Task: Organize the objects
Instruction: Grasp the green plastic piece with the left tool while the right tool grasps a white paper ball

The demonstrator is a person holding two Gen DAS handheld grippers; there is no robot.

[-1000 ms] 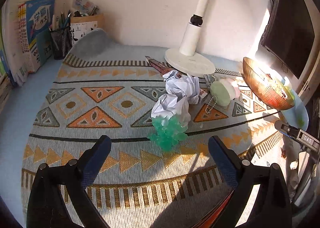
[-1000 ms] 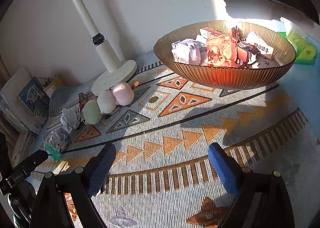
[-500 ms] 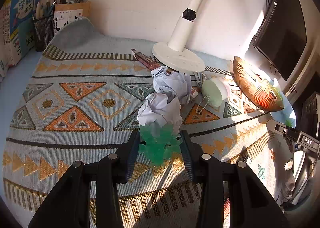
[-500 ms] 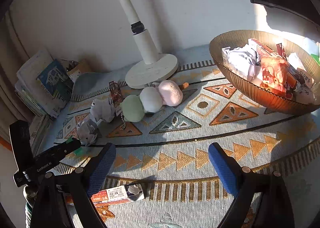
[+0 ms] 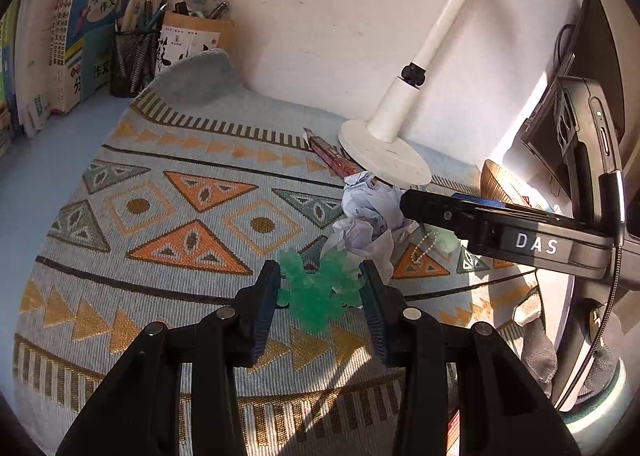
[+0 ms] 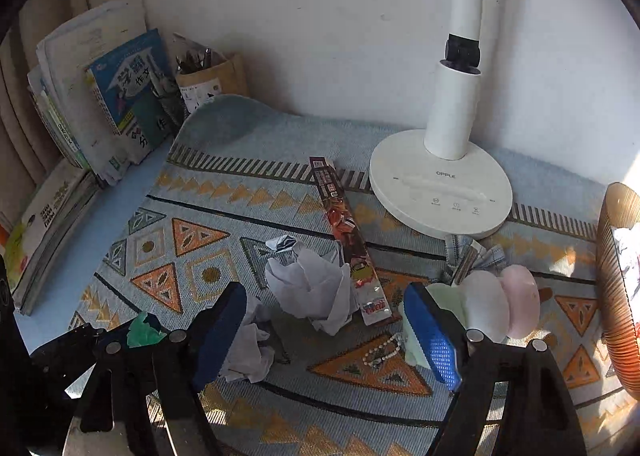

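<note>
- Two crumpled paper balls point(image 6: 310, 290) lie on the patterned mat point(image 5: 160, 216) near the lamp base point(image 6: 440, 192), loose clutter I judge is bound for the amber bowl point(image 6: 618, 288).
- My left gripper point(image 5: 320, 288) sits low over the mat, its pads pinched onto the green plastic cluster point(image 5: 316, 294).
- My right gripper point(image 6: 326, 330) hovers spread wide and empty, angled down toward the paper.

Green translucent crinkly wad point(image 5: 318, 296), near centre of patterned mat point(image 5: 160, 216), seemingly touching crumpled white paper point(image 5: 360, 234) behind.
</note>
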